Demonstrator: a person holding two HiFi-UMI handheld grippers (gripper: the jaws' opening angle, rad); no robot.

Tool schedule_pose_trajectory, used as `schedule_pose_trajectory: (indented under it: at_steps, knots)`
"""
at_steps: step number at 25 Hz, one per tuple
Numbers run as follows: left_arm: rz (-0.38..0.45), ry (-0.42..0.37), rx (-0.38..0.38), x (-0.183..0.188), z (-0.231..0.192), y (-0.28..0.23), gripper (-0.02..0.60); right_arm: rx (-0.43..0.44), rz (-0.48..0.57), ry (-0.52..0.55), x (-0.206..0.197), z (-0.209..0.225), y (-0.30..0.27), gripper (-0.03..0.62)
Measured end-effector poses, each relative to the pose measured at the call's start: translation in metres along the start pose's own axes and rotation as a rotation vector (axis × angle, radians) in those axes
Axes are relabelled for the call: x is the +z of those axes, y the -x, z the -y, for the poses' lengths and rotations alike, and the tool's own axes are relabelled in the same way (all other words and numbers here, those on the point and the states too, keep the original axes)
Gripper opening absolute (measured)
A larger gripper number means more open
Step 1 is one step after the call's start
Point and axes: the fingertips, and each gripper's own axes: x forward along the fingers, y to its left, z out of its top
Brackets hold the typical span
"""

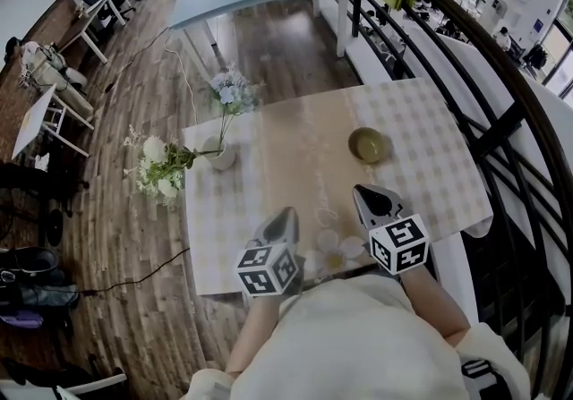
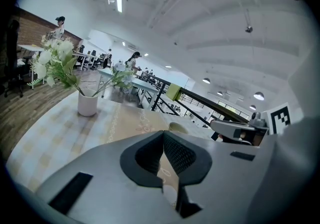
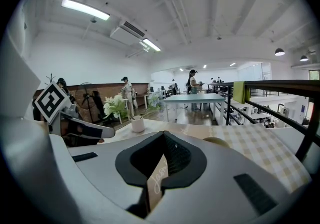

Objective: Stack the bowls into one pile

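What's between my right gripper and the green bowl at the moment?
Nothing stands there: the head view shows only bare tablecloth between the right gripper and the green bowl.

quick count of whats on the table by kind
green bowl: 1
small pale bowls: about 3, too small to be sure
vase of flowers: 1
total: about 5

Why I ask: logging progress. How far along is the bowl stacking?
Nothing looks stacked yet: the olive bowl sits alone farther out, and the small pale dishes lie side by side close by. Nothing is in hand: the left claw and right claw are both shut and empty. All the stacking is left.
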Motion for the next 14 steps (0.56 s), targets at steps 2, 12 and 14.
schedule_pose_trajectory:
  at_steps: [2, 12, 14]
  knots:
    - [0.0, 0.0, 0.002, 0.0005, -0.0002, -0.0007, 0.005, 0.004, 0.0, 0.0, 0.0004, 0.0004, -0.001, 0.0]
    - [0.001, 0.011, 0.008, -0.0005, -0.0027, -0.0018, 0.005, 0.018, 0.001, 0.005, 0.0007, 0.0022, -0.0055, 0.0]
    - [0.001, 0.012, 0.009, -0.0008, -0.0032, -0.0027, 0.005, 0.02, 0.002, 0.006, 0.0002, 0.0029, -0.0061, 0.0]
